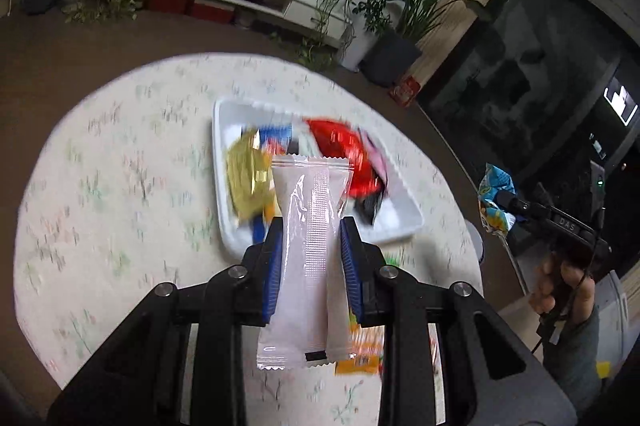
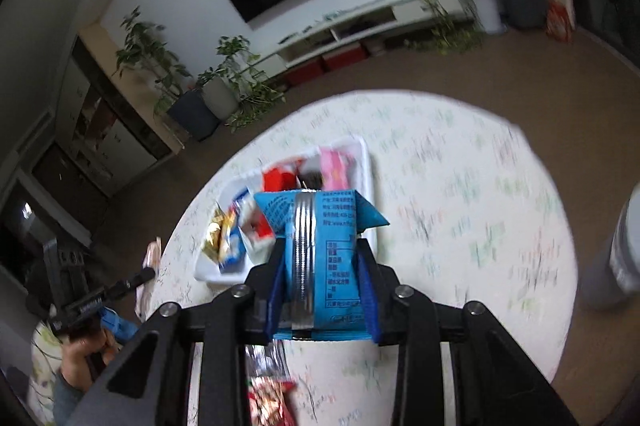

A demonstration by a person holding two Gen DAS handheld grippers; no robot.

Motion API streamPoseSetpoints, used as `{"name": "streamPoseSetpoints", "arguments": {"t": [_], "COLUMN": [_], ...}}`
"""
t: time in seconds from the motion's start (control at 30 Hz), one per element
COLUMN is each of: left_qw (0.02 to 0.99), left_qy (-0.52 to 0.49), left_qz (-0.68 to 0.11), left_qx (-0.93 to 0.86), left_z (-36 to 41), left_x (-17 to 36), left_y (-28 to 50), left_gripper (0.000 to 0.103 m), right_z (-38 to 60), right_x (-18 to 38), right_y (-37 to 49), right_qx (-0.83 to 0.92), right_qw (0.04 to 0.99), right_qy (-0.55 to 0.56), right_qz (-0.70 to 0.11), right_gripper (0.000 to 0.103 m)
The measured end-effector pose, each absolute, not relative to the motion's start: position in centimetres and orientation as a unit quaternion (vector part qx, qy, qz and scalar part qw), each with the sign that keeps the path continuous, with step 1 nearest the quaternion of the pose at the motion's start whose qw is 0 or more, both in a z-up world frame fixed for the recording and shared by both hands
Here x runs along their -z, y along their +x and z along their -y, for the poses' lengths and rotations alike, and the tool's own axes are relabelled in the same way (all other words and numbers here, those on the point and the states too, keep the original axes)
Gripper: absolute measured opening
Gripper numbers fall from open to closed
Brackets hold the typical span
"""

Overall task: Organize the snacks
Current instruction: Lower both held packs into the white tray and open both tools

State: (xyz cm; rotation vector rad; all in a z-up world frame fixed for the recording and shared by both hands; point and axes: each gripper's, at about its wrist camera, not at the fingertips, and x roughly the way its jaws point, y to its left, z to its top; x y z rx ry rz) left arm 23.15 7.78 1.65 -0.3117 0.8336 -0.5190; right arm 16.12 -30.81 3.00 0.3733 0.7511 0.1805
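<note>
My left gripper (image 1: 310, 226) has its blue pads pressed against both sides of a long white sachet (image 1: 308, 258), closed just to the packet's width. The sachet's long axis runs straight along my fingers, its far crimped end pointing out over the white tray (image 1: 404, 224), its near end hanging back toward the camera. My right gripper (image 2: 320, 250) is clamped the same way on a blue snack packet (image 2: 320, 246), seam side up, its silver seam running lengthwise along my fingers and its far edge pointing at the tray.

The tray sits on a round table with a floral cloth (image 1: 120, 186), below and ahead of both held packets. It holds a blurred heap: one gold packet (image 1: 248, 178), one red packet (image 1: 348, 154), one pink one (image 2: 336, 170), one blue-and-white one (image 1: 276, 136), and one black one (image 1: 372, 204); I cannot count more surely. On the cloth beneath me lie an orange packet (image 1: 360, 350) and a red-patterned clear packet (image 2: 268, 398). A grey cylindrical thing (image 2: 616, 258) stands at the table's right edge.
</note>
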Motion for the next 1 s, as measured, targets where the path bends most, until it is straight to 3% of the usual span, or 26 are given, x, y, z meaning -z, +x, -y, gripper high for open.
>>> {"name": "streamPoseSetpoints", "arguments": {"t": [0.23, 0.57, 0.87, 0.9, 0.97, 1.0], "left_qw": [0.872, 0.855, 0.867, 0.869, 0.874, 0.877], "left_qy": [-0.144, -0.107, -0.076, -0.071, -0.062, -0.061], "left_qz": [-0.400, -0.461, -0.452, -0.450, -0.447, -0.441], "left_qx": [0.244, 0.214, 0.196, 0.192, 0.179, 0.180], "left_z": [-4.7, -0.7, 0.9, 1.0, 1.0, 1.1], "left_x": [-3.6, 4.0, 5.3, 5.4, 5.5, 5.4], "left_y": [30.2, 33.7, 35.0, 35.0, 35.1, 35.0], "left_gripper": [0.025, 0.025, 0.027, 0.028, 0.046, 0.068], "right_z": [26.1, 23.9, 24.0, 24.0, 23.8, 23.8], "right_x": [-6.9, 2.4, 4.0, 4.0, 4.0, 4.0], "right_y": [23.6, 29.6, 29.8, 29.7, 29.5, 29.4], "right_qx": [-0.107, -0.049, -0.044, -0.044, -0.044, -0.045], "right_qw": [0.918, 0.890, 0.895, 0.896, 0.898, 0.897], "right_qy": [0.118, 0.069, 0.049, 0.047, 0.046, 0.044], "right_qz": [-0.363, -0.449, -0.440, -0.438, -0.436, -0.437], "right_gripper": [0.035, 0.035, 0.043, 0.044, 0.046, 0.052]}}
